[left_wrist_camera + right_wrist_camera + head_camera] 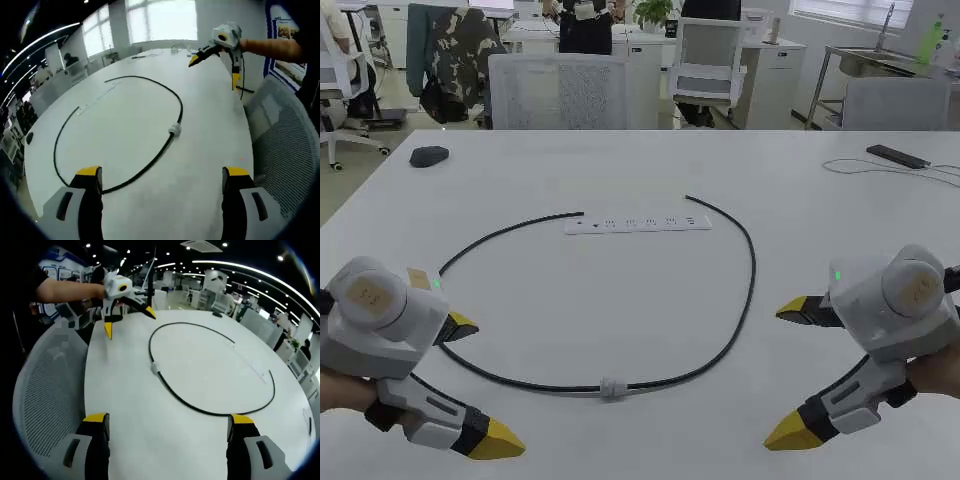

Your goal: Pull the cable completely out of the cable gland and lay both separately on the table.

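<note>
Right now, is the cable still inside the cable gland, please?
Still in: the black cable leaves both ends of the white cable gland.

near edge: bare table (620,440) on both sides of gland (612,387) | centre: cable (752,270) loop rings bare top; strip (638,223) lies across its far side, just beside cable ends | far left: mouse (428,156), well apart | far right: phone (897,156), thin lead (860,165) | beyond far edge: chairs (560,95)
</note>
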